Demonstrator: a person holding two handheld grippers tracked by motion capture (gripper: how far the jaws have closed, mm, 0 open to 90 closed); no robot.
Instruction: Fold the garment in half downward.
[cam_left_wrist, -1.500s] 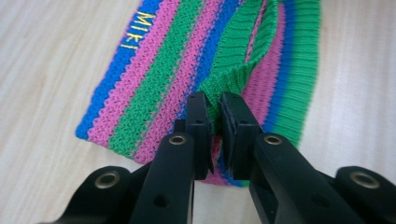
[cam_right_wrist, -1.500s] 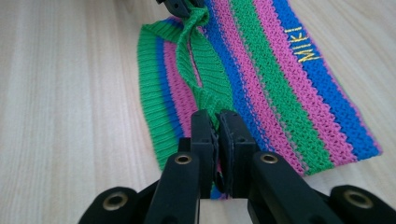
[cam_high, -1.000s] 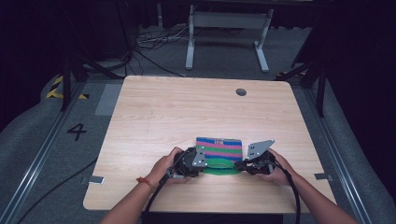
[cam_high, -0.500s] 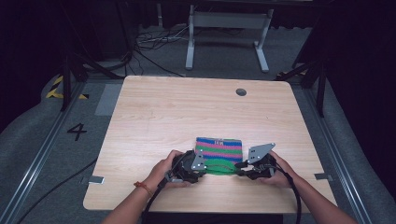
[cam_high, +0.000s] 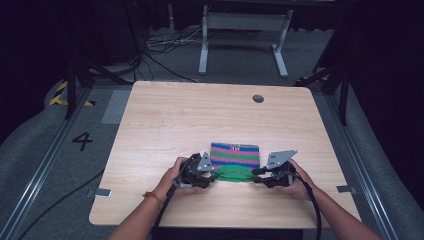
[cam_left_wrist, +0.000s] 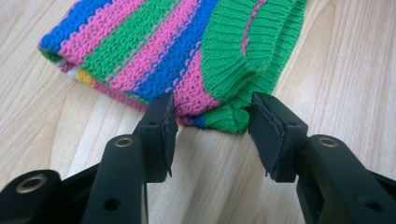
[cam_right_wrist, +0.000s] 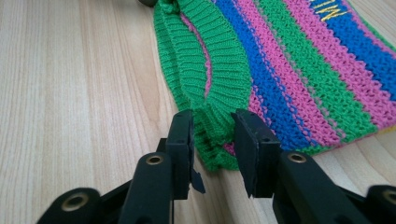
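The folded striped knit (cam_high: 235, 161) lies near the table (cam_high: 165, 115)'s front edge, long axis crosswise. The left gripper (cam_high: 209, 175) and right gripper (cam_high: 256, 176) flank its green hem, jaws just parted, pads off cloth.

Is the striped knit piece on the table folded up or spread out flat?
Folded. The striped knit piece lies as a compact rectangle on the table, and the left gripper view shows doubled layers at its green ribbed edge.
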